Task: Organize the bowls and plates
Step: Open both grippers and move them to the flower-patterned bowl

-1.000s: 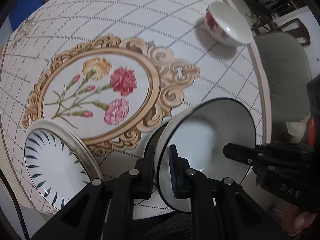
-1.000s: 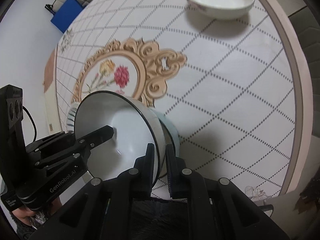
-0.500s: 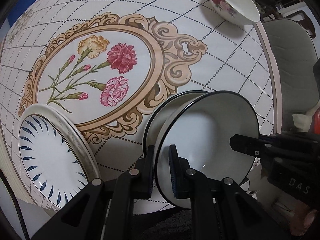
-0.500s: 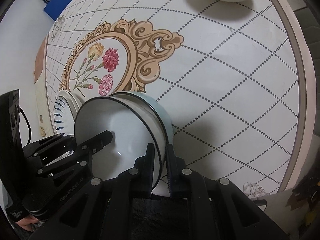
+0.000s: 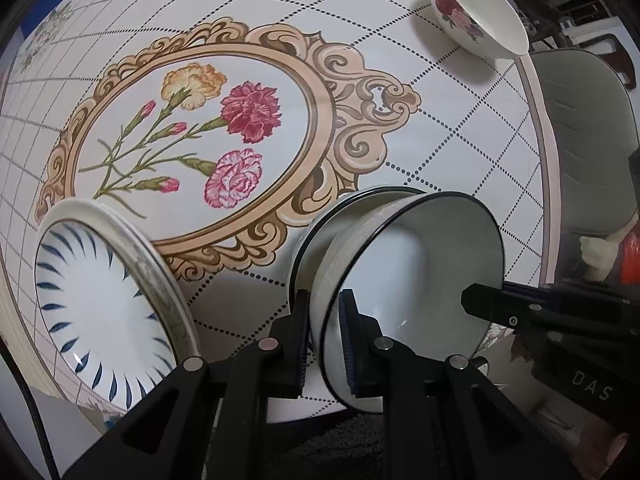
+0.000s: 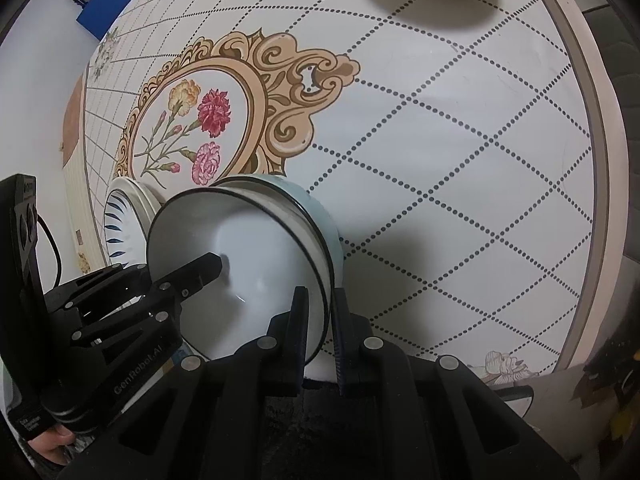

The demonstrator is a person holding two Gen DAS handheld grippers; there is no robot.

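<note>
Up close in the left wrist view, the rim of the white bowl (image 5: 416, 280) is pinched by the left tongs (image 5: 325, 336), just over a second bowl (image 5: 316, 236) on the desk (image 5: 440, 140). Beside it, a striped plate (image 5: 100, 316) is seen.

Next, in the right wrist view, the other side of the rim is pinched by the right tongs (image 6: 320, 332).

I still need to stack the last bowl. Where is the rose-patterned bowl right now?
The rose-patterned bowl sits alone at the table's far right edge in the left wrist view, near the grey chair, well beyond the black-rimmed bowl.
</note>
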